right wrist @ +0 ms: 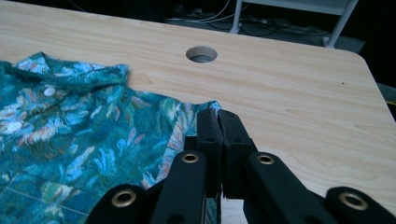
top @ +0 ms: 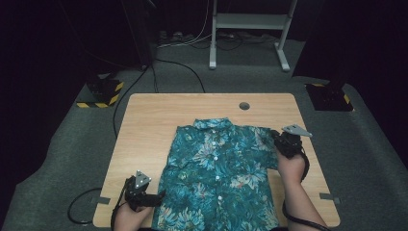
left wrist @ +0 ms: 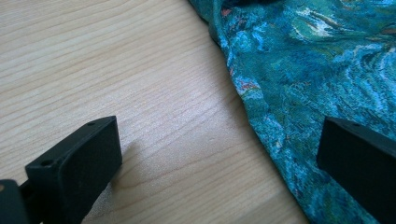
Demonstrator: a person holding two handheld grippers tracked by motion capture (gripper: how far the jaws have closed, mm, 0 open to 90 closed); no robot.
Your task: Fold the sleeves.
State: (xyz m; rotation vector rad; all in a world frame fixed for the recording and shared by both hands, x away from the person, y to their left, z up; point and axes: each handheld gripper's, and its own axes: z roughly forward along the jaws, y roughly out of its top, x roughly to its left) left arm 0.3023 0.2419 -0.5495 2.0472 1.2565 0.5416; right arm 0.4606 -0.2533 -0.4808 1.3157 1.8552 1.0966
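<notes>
Right gripper (right wrist: 218, 122) jaws pinched shut on the shirt (right wrist: 84, 140) edge. Left gripper (left wrist: 219, 154) wide open, straddling the shirt's hem on the table (left wrist: 116, 70).

Left gripper (top: 153, 198), right gripper (top: 275, 136): black bodies, blocky matte jaws, brass-ringed rivets on right's arms. Grey three-cornered plates topped both. Black cables trailed. Forearms were bare, no sleeves.

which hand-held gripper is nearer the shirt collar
Right. The right hand-held gripper pinches the shirt's shoulder edge beside the collar; the left hand-held gripper sits open by the bottom hem.
</notes>
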